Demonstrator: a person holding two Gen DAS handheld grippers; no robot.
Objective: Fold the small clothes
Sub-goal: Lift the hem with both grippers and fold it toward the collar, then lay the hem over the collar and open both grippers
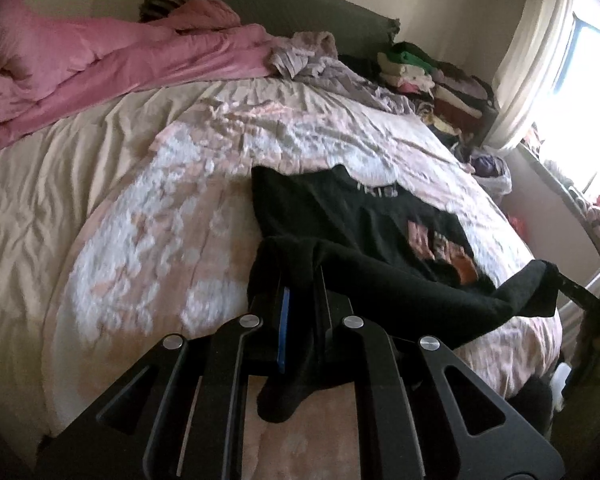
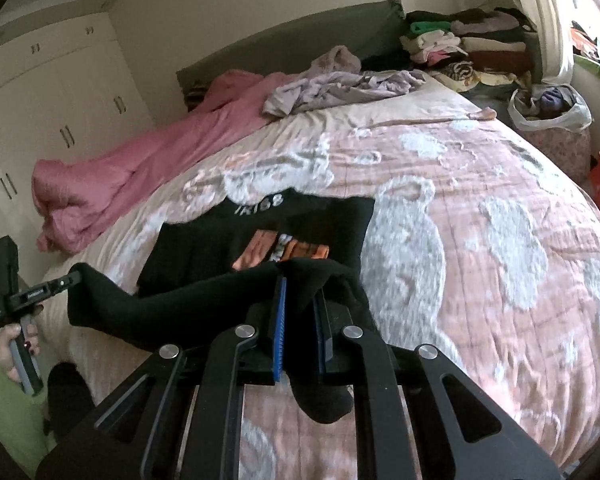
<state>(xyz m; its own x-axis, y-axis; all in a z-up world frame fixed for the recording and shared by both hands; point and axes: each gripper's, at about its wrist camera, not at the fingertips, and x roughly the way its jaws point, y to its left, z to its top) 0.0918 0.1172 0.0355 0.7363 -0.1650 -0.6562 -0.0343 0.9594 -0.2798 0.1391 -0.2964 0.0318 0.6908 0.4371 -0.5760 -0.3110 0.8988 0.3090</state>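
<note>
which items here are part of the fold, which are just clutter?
In play:
black shirt
left gripper, shut on its hem
right gripper, same

Clutter:
pink duvet
lilac garment
stacked clothes
white bag

Black shirt [image 1: 340, 216] (orange print) on bed, hem lifted.

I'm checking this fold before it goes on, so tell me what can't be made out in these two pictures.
- Black shirt: its near hem, in both views, is hidden inside each tool's shut jaws.
- Shirt print: blurred in the left wrist view, and its lower part is covered by the raised fabric in the right wrist view.
- Right tool: cut off by the left wrist view's edge.
</note>
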